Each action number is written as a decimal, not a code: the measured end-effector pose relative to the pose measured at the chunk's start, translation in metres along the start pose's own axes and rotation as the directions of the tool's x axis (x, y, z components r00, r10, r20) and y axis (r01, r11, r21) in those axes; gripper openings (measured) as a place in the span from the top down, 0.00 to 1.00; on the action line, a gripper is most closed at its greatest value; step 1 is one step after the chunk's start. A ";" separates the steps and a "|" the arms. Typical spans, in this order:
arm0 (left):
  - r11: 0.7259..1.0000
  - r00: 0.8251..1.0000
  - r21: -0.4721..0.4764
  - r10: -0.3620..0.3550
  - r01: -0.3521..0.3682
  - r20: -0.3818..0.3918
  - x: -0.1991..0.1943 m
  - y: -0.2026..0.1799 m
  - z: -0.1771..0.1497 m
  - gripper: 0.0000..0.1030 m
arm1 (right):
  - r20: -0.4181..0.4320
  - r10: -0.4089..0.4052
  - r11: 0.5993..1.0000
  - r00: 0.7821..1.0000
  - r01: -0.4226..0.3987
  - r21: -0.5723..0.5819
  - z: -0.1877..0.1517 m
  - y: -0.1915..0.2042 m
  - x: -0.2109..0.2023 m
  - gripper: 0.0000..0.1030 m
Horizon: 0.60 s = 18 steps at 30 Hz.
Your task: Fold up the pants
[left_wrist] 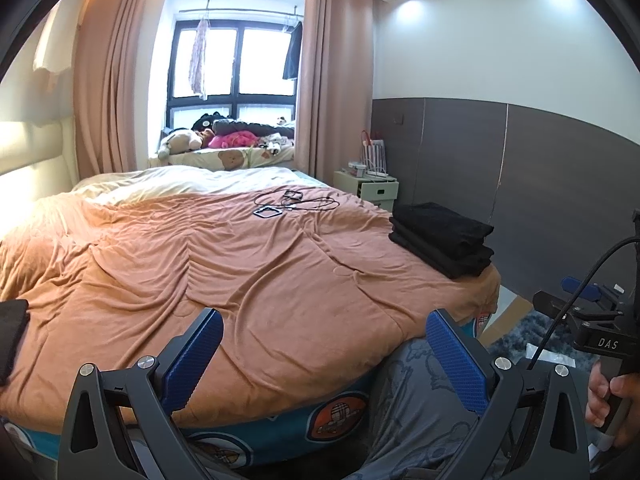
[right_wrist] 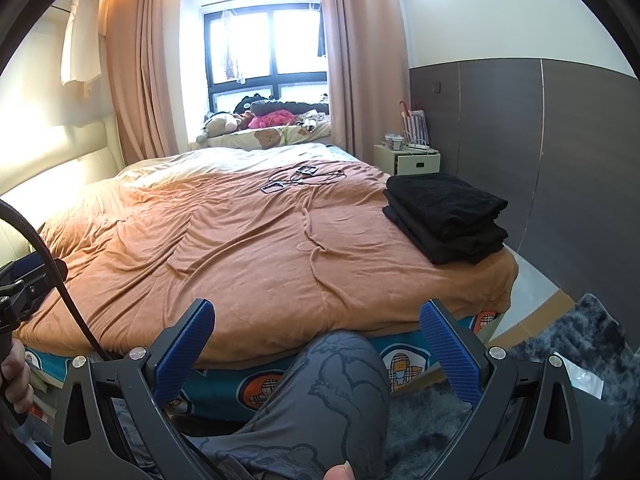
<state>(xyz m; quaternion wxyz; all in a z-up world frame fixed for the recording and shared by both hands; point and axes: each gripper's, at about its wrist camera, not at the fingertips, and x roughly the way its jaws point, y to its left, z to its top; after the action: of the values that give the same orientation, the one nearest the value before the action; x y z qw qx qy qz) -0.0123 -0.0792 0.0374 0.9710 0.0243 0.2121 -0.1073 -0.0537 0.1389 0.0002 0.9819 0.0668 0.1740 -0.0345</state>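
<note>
A stack of folded black pants (left_wrist: 442,238) lies on the right edge of the orange bedspread (left_wrist: 224,264); it also shows in the right wrist view (right_wrist: 444,216). My left gripper (left_wrist: 324,344) is open and empty, held above the near edge of the bed. My right gripper (right_wrist: 318,336) is open and empty, held back from the bed's foot, over the person's knee (right_wrist: 340,384) in grey patterned trousers. The right gripper also shows at the right edge of the left wrist view (left_wrist: 588,312). A dark cloth (left_wrist: 12,336) pokes in at the left edge of the bed.
Black cables and two small square devices (left_wrist: 292,202) lie on the far part of the bed. A white nightstand (left_wrist: 366,186) stands by the dark wall panel. Plush toys (left_wrist: 224,136) fill the window sill. A dark shaggy rug (right_wrist: 560,360) covers the floor at the right.
</note>
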 end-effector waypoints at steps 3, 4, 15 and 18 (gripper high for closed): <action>1.000 1.000 -0.001 0.001 -0.001 0.002 -0.001 0.000 0.000 0.01 | -0.001 -0.003 1.000 1.000 0.003 0.000 0.000 -0.002 0.001 0.00; 1.000 1.000 -0.001 0.002 -0.002 0.003 -0.001 0.000 0.001 0.01 | -0.002 -0.002 1.000 1.000 0.002 0.000 0.000 -0.003 0.002 0.00; 1.000 1.000 -0.003 0.005 -0.005 0.005 -0.001 -0.001 0.001 0.01 | 0.003 -0.008 1.000 1.000 0.008 -0.005 0.002 -0.005 0.001 0.00; 1.000 1.000 -0.002 0.009 -0.008 0.008 -0.002 -0.003 0.002 0.01 | 0.005 -0.009 1.000 1.000 0.009 -0.005 0.002 -0.007 0.001 0.00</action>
<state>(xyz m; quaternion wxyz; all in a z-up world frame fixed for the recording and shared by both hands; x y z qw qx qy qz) -0.0142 -0.0819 0.0397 0.9723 0.0239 0.2084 -0.1031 -0.0526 0.1320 0.0009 0.9823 0.0635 0.1718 -0.0385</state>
